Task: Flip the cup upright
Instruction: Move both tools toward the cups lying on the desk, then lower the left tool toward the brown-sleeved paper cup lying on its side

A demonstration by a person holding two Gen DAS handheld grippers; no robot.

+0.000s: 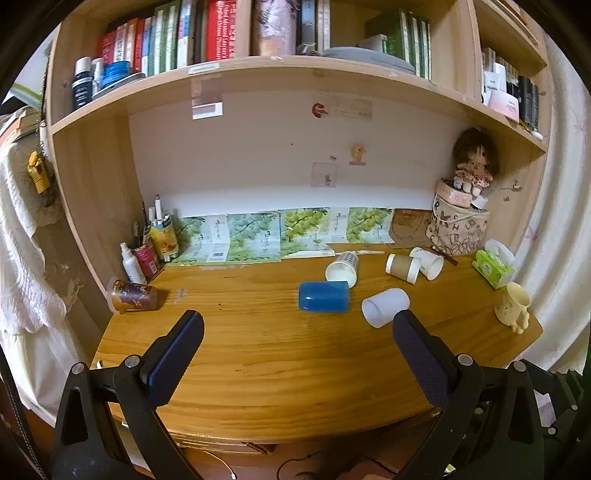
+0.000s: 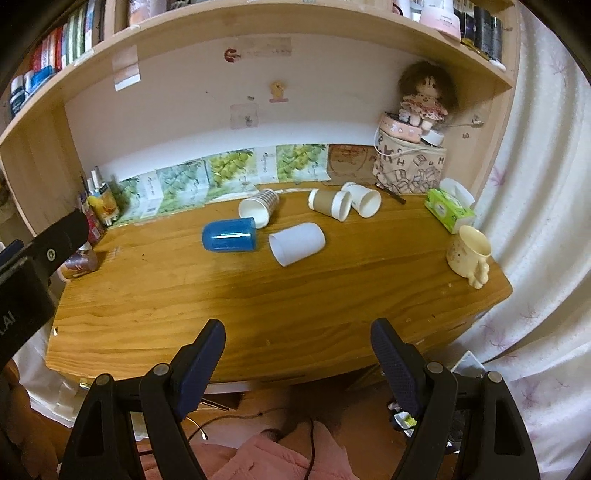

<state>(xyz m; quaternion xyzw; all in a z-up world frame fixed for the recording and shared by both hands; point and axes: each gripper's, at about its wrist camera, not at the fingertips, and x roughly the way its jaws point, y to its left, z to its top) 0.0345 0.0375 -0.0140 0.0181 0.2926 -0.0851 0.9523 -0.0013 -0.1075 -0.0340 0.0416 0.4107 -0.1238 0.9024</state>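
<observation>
Home study corner: wooden desk (image 1: 280, 354) under bookshelves (image 1: 258, 70) of books (image 1: 221, 29), a doll (image 1: 474, 162), pens (image 1: 155, 218), curtain (image 2: 546, 206).

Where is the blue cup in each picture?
Left wrist view: the blue cup lies on its side just right of the picture's middle, on the wooden desk, beside the white plastic cup.
Right wrist view: the blue cup lies on its side left of the middle, in the upper half.
Shared landmark: the doll in the back right corner.
</observation>
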